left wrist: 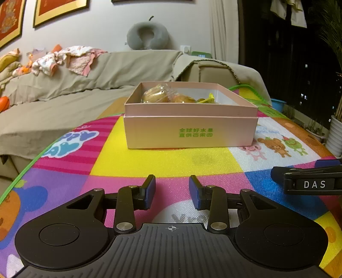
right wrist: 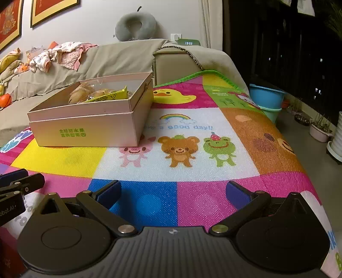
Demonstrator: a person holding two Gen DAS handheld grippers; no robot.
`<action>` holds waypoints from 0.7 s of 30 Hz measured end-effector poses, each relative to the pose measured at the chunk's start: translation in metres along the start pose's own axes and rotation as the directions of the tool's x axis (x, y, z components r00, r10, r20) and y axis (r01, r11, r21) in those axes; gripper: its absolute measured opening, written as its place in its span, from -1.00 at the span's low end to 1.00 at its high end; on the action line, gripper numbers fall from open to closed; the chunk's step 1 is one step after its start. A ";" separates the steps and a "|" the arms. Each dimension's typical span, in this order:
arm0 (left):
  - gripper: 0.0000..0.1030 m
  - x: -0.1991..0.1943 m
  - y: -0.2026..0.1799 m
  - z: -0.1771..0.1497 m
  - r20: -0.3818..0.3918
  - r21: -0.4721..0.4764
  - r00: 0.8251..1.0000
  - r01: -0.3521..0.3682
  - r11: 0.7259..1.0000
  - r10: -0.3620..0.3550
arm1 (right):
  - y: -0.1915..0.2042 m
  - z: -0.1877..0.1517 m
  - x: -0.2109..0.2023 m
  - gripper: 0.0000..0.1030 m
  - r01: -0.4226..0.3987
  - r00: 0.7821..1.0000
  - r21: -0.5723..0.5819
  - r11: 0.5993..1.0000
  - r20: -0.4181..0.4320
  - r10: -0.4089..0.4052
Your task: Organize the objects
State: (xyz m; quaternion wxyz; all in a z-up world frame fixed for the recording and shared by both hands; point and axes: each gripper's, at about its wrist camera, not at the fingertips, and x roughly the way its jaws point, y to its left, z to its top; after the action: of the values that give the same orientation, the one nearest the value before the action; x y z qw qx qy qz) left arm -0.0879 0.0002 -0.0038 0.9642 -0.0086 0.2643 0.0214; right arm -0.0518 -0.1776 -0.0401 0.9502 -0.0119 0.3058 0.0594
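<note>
Your left gripper (left wrist: 172,192) and right gripper (right wrist: 173,192) hover released, empty, over the mat (right wrist: 192,149); snacks (right wrist: 100,94) already sit in the pink box (right wrist: 89,128), so nothing looks left.

Behind the surface, a sofa (left wrist: 70,85) draped in a beige throw runs along the wall. A grey neck pillow (right wrist: 135,25) perches on top of its backrest, and a heap of pink and white baby clothes (left wrist: 70,58) spills over the back further left. Two gold-framed red pictures (left wrist: 57,9) hang on the wall above. A small green clock (right wrist: 188,42) glows beside the curtain. Off to the right, stacked blue basins (right wrist: 266,98) sit on the floor, with potted plants (right wrist: 320,128) lined up along the dark window.
</note>
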 end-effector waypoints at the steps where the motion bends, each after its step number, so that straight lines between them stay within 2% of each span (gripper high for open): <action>1: -0.26 0.000 0.000 0.000 0.000 0.001 1.000 0.000 1.000 0.000 | 0.000 0.000 0.000 1.00 0.002 1.000 -0.001 1.000 -0.001 -0.002; 21: -0.26 0.002 0.003 0.001 -0.002 -0.011 1.000 0.009 1.000 -0.009 | -0.001 0.000 0.001 1.00 0.001 1.000 0.000 1.000 -0.001 -0.001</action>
State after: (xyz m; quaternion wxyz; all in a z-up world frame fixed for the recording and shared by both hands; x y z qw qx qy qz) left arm -0.0859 0.0030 -0.0034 0.9639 -0.0151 0.2652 0.0185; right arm -0.0502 -0.1787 -0.0406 0.9501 -0.0123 0.3062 0.0591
